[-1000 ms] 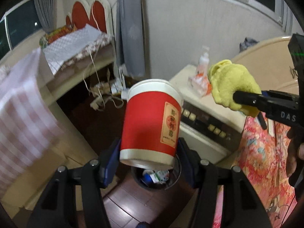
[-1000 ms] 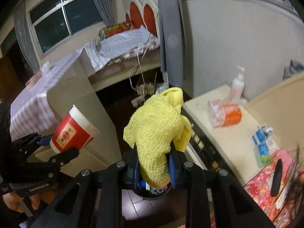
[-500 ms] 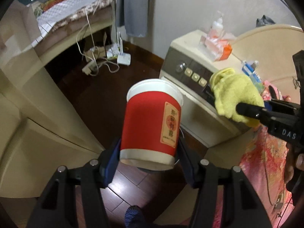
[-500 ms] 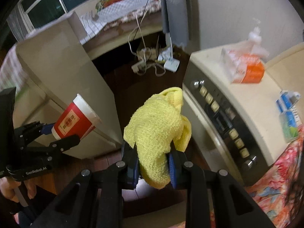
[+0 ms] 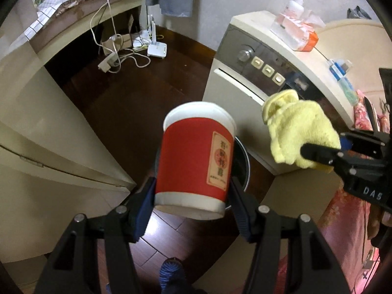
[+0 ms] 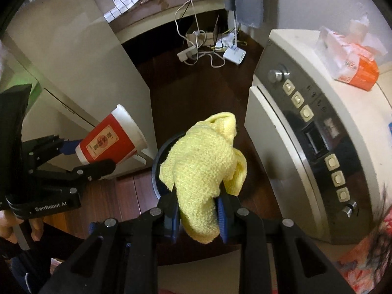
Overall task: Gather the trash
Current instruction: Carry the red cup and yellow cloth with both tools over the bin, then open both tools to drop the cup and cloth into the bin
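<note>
My left gripper [image 5: 192, 193] is shut on a red paper cup [image 5: 196, 156] with a white rim and a label. The cup also shows in the right wrist view [image 6: 110, 139], at the left. My right gripper [image 6: 197, 207] is shut on a crumpled yellow cloth [image 6: 203, 169]. The cloth also shows in the left wrist view [image 5: 299, 137], at the right. A round dark trash bin stands on the floor under both; its rim shows behind the cup [image 5: 242, 161] and behind the cloth [image 6: 158, 161]. Its inside is hidden.
A cream bedside cabinet [image 6: 294, 147] with a button panel stands right of the bin. It carries a tissue pack [image 6: 355, 66]. A beige cupboard [image 6: 73, 61] stands at the left. Cables and a white router [image 6: 234, 55] lie on the dark wood floor beyond.
Both grippers have tilted downward and moved closer over the bin, still holding the cup and the cloth. The windows and bed have left the views; the floor and cabinet front fill them.
</note>
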Demonstrator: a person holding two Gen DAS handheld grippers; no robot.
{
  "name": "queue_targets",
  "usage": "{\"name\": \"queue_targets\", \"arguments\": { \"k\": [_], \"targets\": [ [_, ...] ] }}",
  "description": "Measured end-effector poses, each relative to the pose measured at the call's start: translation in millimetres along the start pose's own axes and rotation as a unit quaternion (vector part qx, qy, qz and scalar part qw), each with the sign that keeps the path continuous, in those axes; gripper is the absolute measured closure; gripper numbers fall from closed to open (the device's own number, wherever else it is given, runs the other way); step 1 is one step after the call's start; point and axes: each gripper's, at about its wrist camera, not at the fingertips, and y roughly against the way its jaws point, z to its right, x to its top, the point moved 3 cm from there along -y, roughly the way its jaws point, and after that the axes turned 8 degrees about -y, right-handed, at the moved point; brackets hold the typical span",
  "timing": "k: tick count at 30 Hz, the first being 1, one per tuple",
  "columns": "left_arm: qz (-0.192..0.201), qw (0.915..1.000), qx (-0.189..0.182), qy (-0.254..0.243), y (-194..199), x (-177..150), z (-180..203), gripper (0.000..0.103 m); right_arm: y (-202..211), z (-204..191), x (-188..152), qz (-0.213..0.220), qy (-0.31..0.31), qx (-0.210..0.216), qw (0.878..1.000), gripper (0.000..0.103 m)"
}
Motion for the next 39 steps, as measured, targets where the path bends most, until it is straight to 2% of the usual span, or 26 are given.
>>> {"name": "queue_targets", "arguments": {
  "k": [18,25,26,27,28,29,30,35,36,37,39],
  "targets": [
    [-0.038,0.9993,-0.004,0.007,-54.5,-7.6,-12.0,0.044,-63.3,-6.2,0.9,-0.053,0.034,0.009,0.998,0.076],
    [-0.057,0.9981,-0.024,0.002,-74.0,-13.0,-9.6,0.042,-87.2,-10.0,-3.7,-0.077,0.057,0.017,0.995,0.076],
    [-0.059,0.9977,-0.033,0.001,-77.1,-14.0,-8.9,0.038,-91.0,-9.8,-4.4,-0.079,0.064,0.016,0.995,0.076],
    [-0.064,0.9971,-0.040,0.002,-81.6,-15.9,-9.4,0.030,-95.9,-10.2,-5.3,-0.079,0.077,0.013,0.994,0.069],
    [-0.068,0.9968,-0.041,0.009,-86.4,-18.8,-12.2,0.016,-102.0,-8.4,-6.0,-0.084,0.081,0.009,0.993,0.039],
    [-0.067,0.9969,-0.039,0.012,-87.9,-19.8,-14.0,0.014,-104.7,-2.5,-5.9,-0.082,0.076,-0.001,0.994,0.023],
    [-0.073,0.9967,-0.032,0.012,-91.0,-21.8,-15.3,0.014,-104.2,2.0,-5.0,-0.076,0.070,-0.002,0.995,0.018],
    [-0.055,0.9984,0.001,0.008,-77.4,-19.1,-18.2,0.014,-92.3,33.2,5.9,-0.060,0.018,-0.019,0.998,0.018],
    [-0.050,0.9987,0.006,0.010,-71.6,-17.1,-18.3,0.014,-87.4,37.0,8.5,-0.055,0.008,-0.023,0.998,0.015],
    [-0.043,0.9989,0.015,0.009,-64.5,-14.8,-17.4,0.014,-80.9,38.8,11.3,-0.050,0.001,-0.029,0.998,0.006],
    [-0.031,0.9993,0.019,0.006,-51.6,-11.7,-15.9,0.014,-68.7,36.5,14.7,-0.038,-0.001,-0.039,0.999,0.001]
  ]
}}
